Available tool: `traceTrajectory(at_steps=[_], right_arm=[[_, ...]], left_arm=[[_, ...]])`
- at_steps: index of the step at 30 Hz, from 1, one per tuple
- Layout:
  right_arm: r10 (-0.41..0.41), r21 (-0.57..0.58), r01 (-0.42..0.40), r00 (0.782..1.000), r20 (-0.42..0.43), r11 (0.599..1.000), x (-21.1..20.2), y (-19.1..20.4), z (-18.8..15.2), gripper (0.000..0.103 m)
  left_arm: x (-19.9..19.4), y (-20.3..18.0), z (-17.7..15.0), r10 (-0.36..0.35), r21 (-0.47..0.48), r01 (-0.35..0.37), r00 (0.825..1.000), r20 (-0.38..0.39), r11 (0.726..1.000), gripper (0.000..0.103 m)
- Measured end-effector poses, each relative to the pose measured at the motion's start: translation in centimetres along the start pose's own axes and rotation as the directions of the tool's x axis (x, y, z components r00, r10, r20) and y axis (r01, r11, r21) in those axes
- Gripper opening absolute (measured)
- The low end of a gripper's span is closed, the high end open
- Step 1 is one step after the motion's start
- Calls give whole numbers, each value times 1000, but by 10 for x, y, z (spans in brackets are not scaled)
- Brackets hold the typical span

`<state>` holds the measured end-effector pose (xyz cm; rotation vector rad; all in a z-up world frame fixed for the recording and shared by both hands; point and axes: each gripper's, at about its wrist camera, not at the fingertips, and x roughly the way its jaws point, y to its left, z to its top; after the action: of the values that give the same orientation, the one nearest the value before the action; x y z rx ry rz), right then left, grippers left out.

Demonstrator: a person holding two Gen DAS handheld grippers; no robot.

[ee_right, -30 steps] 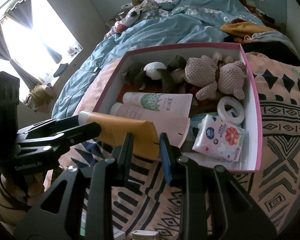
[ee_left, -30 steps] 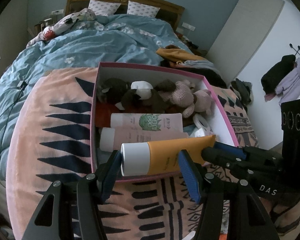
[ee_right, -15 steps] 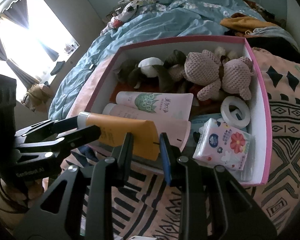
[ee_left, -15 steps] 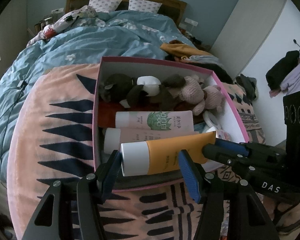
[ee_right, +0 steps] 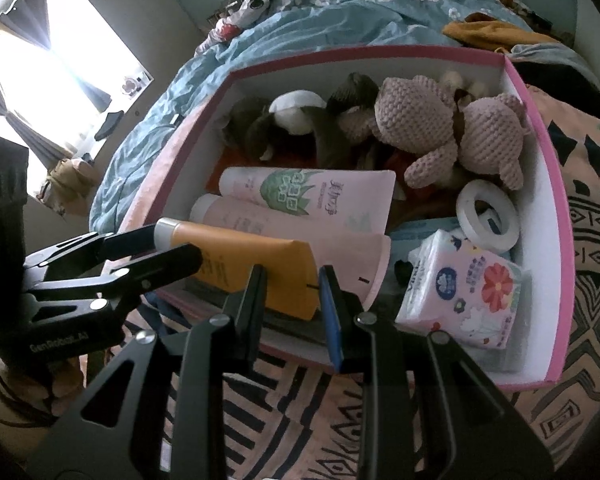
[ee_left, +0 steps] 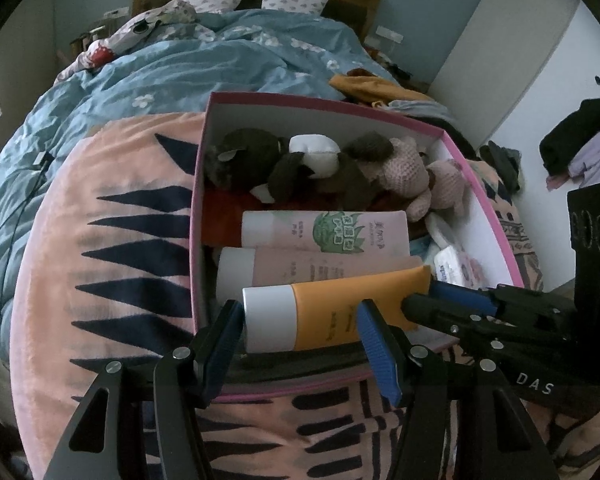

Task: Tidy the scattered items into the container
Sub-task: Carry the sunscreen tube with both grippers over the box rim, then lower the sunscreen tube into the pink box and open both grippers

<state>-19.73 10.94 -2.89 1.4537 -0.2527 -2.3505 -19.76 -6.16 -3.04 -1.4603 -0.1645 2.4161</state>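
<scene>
An orange tube (ee_left: 332, 312) with a white cap hangs level over the near edge of the pink box (ee_left: 196, 220). My left gripper (ee_left: 300, 336) is shut on its cap end and my right gripper (ee_right: 292, 292) is shut on its flat tail (ee_right: 288, 276). In the left wrist view the right gripper (ee_left: 420, 300) reaches in from the right. In the right wrist view the left gripper (ee_right: 172, 246) comes from the left. The box (ee_right: 556, 216) holds two pink tubes (ee_right: 308, 196), a pink knitted toy (ee_right: 432, 128), dark plush toys (ee_left: 252, 156), a tape roll (ee_right: 488, 216) and a tissue pack (ee_right: 464, 288).
The box rests on a peach blanket with dark triangles (ee_left: 124, 240), spread over a bed with a blue duvet (ee_left: 220, 64). A yellow garment (ee_left: 364, 84) lies behind the box. Clothes hang on a rack (ee_left: 580, 140) at the right wall. A bright window (ee_right: 40, 60) is at the left.
Both grippers have sunk with the orange tube toward the box, which now looks closer and larger. The hold on the tube is the same.
</scene>
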Motion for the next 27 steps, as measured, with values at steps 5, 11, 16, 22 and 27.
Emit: traceTrajectory(at_steps=[5,11,16,22,27], right_arm=[[-13,-1,13,1000,-13,1000,6,-3,-1,30],[-29,-17,29,999,-14,999,8,-3,-1,30],[-42,-14,42,999,-7,999,7,-5,-1,30],[-50,-31,49,999,-7,998,6,-1,-3,30],[-50,-38,50,999,4,998,2,2,-7,30]], left_arm=[[4,-1,-2,1,6,-1,1000,-8,1000,60],[6,-3,-3,0,12,0,1000,-9,1000,60],[4,-2,-4,-5,7,5,1000,-2,1000,60],[1,-6,-8,-25,12,25,1000,7,1000,60],[-4,-9,-11,-43,12,43,999,21,999,62]])
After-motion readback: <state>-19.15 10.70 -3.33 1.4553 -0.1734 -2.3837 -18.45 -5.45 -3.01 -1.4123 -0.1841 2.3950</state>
